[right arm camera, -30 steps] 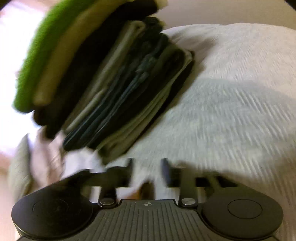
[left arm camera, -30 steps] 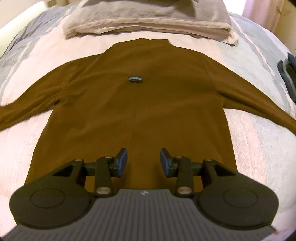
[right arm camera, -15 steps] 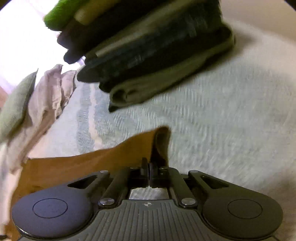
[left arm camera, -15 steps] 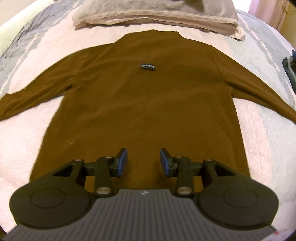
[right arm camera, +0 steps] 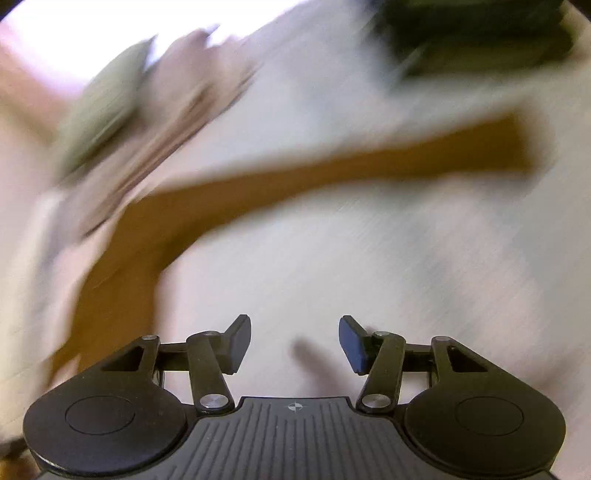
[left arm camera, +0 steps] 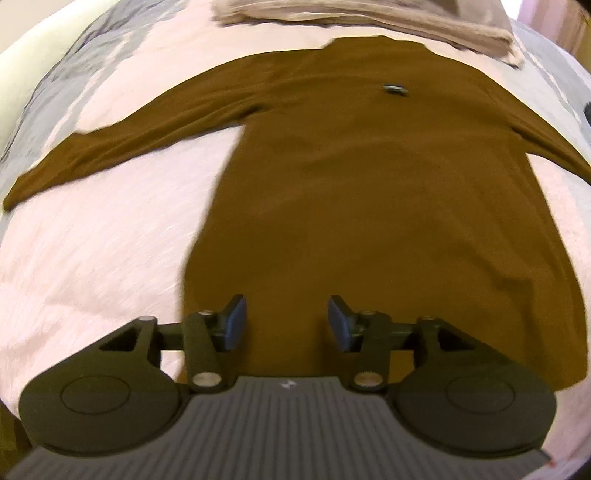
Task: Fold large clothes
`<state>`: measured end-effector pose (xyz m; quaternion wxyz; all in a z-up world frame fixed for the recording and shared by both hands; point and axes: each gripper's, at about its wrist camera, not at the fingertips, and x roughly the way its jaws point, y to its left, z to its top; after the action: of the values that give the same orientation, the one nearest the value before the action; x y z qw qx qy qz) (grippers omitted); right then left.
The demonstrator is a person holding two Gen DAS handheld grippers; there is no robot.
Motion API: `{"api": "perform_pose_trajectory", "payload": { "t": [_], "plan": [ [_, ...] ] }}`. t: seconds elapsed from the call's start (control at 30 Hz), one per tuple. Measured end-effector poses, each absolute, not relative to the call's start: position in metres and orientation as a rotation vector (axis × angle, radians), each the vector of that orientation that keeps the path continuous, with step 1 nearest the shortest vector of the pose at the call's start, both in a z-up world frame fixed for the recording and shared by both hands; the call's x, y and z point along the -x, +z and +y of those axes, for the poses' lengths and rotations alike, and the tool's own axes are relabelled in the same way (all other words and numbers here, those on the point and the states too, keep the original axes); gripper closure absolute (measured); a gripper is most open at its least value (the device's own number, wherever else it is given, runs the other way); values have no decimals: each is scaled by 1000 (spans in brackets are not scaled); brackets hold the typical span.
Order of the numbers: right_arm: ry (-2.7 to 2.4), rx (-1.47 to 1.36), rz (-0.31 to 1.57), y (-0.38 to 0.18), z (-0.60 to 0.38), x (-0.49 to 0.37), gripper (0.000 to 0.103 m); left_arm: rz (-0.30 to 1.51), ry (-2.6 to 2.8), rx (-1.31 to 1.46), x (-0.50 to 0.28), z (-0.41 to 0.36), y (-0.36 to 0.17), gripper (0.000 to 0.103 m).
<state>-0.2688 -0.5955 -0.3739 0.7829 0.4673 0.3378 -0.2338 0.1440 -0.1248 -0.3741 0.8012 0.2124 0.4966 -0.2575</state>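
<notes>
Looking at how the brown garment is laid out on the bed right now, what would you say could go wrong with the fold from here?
1. The left gripper, jaws opening and empty, hangs over the brown garment near its hem; a pinch there may catch one layer only and skew the fold.
2. The right gripper, jaws opening and empty, is over bare bedspread, and its view is badly blurred, so it could miss the spread sleeve.
3. The folded beige cloth lies right by the collar and could get dragged.

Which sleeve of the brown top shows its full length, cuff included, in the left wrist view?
The sleeve on the picture's left: its cuff lies on the bedcover. The other sleeve runs off the right edge.
</notes>
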Motion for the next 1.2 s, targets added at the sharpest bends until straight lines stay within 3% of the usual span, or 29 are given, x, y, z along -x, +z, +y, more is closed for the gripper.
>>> {"api": "perform_pose_trajectory", "payload": {
  "t": [0.2, 0.3, 0.37, 0.4, 0.43, 0.47, 0.53, 0.7, 0.9, 0.97, 1.03, 1.2],
  "plan": [
    [-299, -1100, 857, -424, -464, 231, 53, 1102, -552, -311, -169, -38, -384, 37],
    [-436, -1170, 711, -434, -446, 245, 53, 1145, -600, -220, -181, -11, -399, 37],
    [-471, -1323, 578, -440, -443, 259, 53, 1169, -656, -148, -187, -4, -410, 42],
    [-476, -1368, 544, -442, -440, 262, 67, 1182, -687, -106, -189, -3, -415, 45],
    [-462, -1373, 543, -441, -436, 260, 101, 1197, -723, -67, -192, -3, -418, 60],
    [-455, -1344, 571, -436, -434, 254, 102, 1206, -760, -56, -194, -5, -421, 83],
    [-495, -1250, 597, -416, -428, 246, 102, 1202, -796, -90, -197, -4, -419, 97],
    [-598, -1217, 598, -374, -413, 248, 103, 1186, -852, -10, -213, 37, -399, 96],
    [-747, -1005, 933, -406, -399, 211, 100, 1189, -827, -218, -199, 14, -419, 89],
    [-810, -913, 983, -389, -392, 202, 87, 1138, -807, -293, -196, 15, -403, 73],
    [-846, -715, 1007, -361, -378, 186, 67, 1060, -756, -331, -197, 24, -382, 74],
    [-700, -400, 880, -338, -346, 125, 59, 843, -761, -438, -183, -3, -348, 74]
  ]
}}
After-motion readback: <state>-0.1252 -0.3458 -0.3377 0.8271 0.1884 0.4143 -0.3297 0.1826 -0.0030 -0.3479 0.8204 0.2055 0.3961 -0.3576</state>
